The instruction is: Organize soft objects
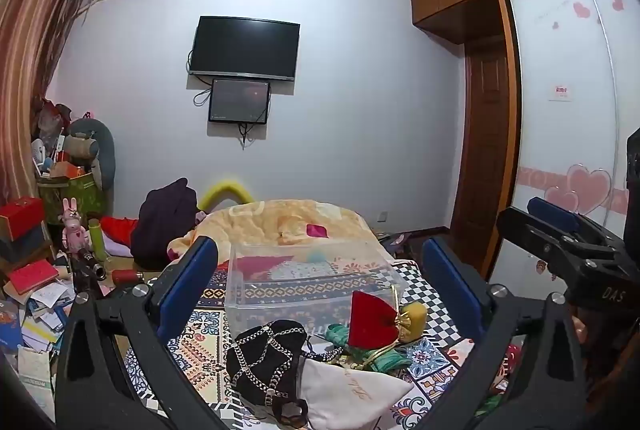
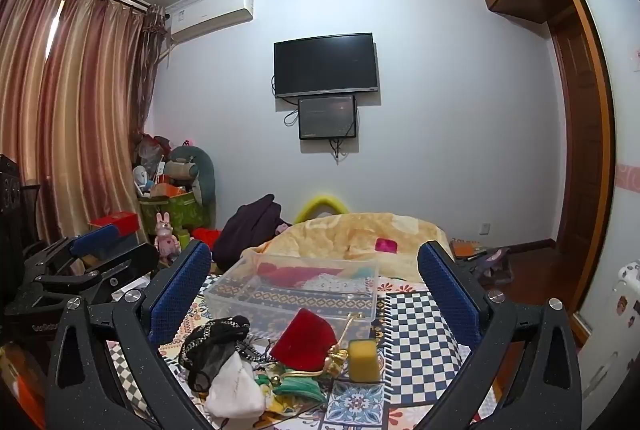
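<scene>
A pile of soft things lies on the patterned bedspread [image 1: 200, 354] in front of both grippers: a black pouch with silver chains [image 1: 266, 362], a white cloth pouch [image 1: 352, 392], a red velvet pouch with gold cord [image 1: 370, 318], a yellow sponge block [image 1: 414, 316] and green fabric [image 1: 384, 356]. Behind the pile stands a clear plastic box [image 1: 308, 282]. The same pile shows in the right wrist view: black pouch [image 2: 216, 340], white pouch [image 2: 234, 388], red pouch [image 2: 306, 340], sponge [image 2: 363, 360], box [image 2: 296, 290]. My left gripper [image 1: 320, 282] is open and empty. My right gripper [image 2: 316, 282] is open and empty.
A yellow blanket [image 1: 288, 222] is heaped at the bed's far end. Dark clothing [image 1: 168, 222] lies to its left. Boxes, papers and toys [image 1: 40, 270] crowd the floor at left. A wardrobe [image 1: 568, 109] stands at right. The other gripper [image 1: 568, 250] shows at right.
</scene>
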Action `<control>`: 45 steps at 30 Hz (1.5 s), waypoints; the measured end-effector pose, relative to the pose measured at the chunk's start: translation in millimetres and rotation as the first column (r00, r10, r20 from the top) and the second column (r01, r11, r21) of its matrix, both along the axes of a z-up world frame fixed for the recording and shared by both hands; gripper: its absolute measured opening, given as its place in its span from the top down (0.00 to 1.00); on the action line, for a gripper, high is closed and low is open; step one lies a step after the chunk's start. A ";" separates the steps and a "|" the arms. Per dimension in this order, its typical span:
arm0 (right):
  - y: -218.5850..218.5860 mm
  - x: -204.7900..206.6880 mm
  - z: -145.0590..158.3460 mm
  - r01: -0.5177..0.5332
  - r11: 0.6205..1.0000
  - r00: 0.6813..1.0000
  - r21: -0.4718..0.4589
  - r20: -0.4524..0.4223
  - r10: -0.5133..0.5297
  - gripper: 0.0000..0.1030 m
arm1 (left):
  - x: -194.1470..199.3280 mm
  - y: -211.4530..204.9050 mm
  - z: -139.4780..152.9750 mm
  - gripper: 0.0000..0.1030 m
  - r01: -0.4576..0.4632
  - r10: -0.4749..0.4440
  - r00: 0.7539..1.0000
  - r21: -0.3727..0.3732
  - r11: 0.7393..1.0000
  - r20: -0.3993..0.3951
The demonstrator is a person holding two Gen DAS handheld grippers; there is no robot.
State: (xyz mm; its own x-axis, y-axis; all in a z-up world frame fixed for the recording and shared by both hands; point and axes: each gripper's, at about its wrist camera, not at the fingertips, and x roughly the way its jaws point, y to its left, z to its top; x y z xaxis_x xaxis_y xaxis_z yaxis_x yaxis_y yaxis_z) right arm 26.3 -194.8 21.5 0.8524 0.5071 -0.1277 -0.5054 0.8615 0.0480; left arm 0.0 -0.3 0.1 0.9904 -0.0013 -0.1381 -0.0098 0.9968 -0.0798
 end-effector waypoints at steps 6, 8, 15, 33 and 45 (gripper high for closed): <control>-0.3 0.1 0.4 0.000 1.000 1.000 0.000 0.000 0.000 0.00 | 1.2 -1.6 0.5 0.00 0.002 -0.002 1.000 0.002 1.000 0.004; -0.3 -0.1 0.8 0.000 1.000 1.000 0.000 0.001 0.000 0.00 | -4.4 -5.3 1.3 0.00 0.001 -0.001 1.000 0.003 1.000 0.004; -1.6 -0.1 0.9 0.000 1.000 1.000 0.004 0.000 0.000 0.00 | -7.4 -5.3 2.7 0.00 0.003 -0.003 1.000 0.000 1.000 0.009; -2.0 -0.2 0.6 0.002 1.000 1.000 0.005 0.000 -0.002 0.00 | -6.0 -2.6 1.4 0.00 0.004 -0.004 1.000 0.001 1.000 0.009; -3.5 -1.7 0.9 -0.003 1.000 1.000 0.008 0.001 0.003 0.00 | -4.7 -3.7 1.4 0.00 0.003 -0.003 1.000 0.007 1.000 0.009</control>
